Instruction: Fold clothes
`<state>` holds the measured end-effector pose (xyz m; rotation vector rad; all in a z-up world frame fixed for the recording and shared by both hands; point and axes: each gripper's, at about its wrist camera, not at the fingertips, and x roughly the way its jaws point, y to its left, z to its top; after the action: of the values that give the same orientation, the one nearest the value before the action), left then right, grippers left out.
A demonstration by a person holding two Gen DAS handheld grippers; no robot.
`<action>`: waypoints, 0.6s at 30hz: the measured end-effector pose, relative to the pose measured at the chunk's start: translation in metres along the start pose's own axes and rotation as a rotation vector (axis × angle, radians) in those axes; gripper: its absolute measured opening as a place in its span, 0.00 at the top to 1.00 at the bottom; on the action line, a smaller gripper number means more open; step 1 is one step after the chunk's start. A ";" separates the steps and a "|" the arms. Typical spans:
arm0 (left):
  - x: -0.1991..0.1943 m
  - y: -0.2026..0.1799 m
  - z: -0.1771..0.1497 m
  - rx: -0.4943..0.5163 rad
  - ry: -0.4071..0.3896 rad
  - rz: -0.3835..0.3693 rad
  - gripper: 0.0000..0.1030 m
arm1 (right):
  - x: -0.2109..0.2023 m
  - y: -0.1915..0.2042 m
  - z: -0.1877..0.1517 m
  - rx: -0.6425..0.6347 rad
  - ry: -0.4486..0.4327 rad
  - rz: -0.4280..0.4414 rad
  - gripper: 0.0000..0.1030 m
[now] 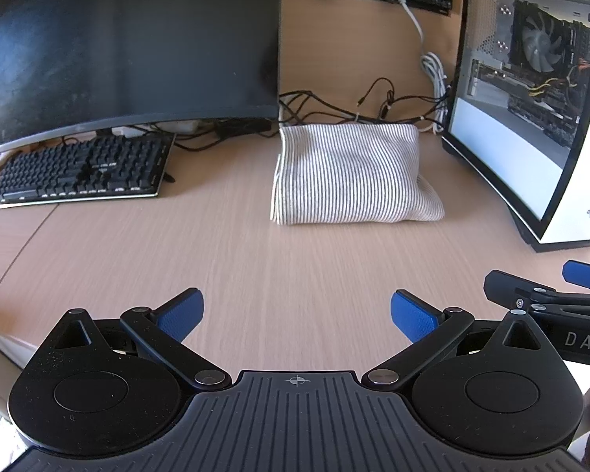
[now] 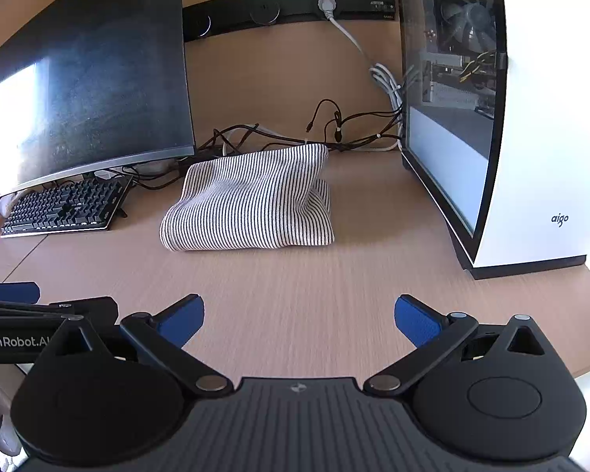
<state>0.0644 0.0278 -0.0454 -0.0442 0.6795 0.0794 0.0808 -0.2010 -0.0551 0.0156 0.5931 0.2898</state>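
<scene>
A black-and-white striped garment [image 1: 350, 175] lies folded into a compact bundle on the wooden desk [image 1: 255, 259], near the back between the monitor and the computer case. The right wrist view shows the same bundle [image 2: 251, 200], lumpy at its right end. My left gripper [image 1: 297, 314] hovers over the desk's near part, open, with nothing between its blue pads and well short of the garment. My right gripper [image 2: 299, 316] is likewise open and empty, beside the left one. The right gripper [image 1: 562, 291] shows at the left view's right edge, and the left gripper [image 2: 39, 306] at the right view's left edge.
A curved black monitor [image 1: 126, 51] and a black keyboard [image 1: 82, 171] stand at the left. A white computer case [image 1: 531, 98] with a glass side stands at the right. Tangled cables [image 1: 373, 106] lie behind the garment. Bare desk [image 2: 314, 275] stretches between the grippers and the garment.
</scene>
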 end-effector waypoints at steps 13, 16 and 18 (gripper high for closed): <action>0.000 -0.001 -0.001 -0.007 0.006 -0.003 0.00 | 0.001 -0.001 -0.001 0.000 0.009 0.002 0.00; 0.000 0.000 -0.001 -0.007 0.007 -0.004 0.00 | 0.002 0.000 -0.001 0.002 0.011 0.002 0.00; 0.000 0.001 -0.001 -0.008 0.008 -0.005 0.00 | 0.002 0.000 -0.001 0.002 0.012 0.002 0.00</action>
<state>0.0635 0.0286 -0.0464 -0.0541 0.6869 0.0771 0.0818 -0.2000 -0.0574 0.0167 0.6049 0.2913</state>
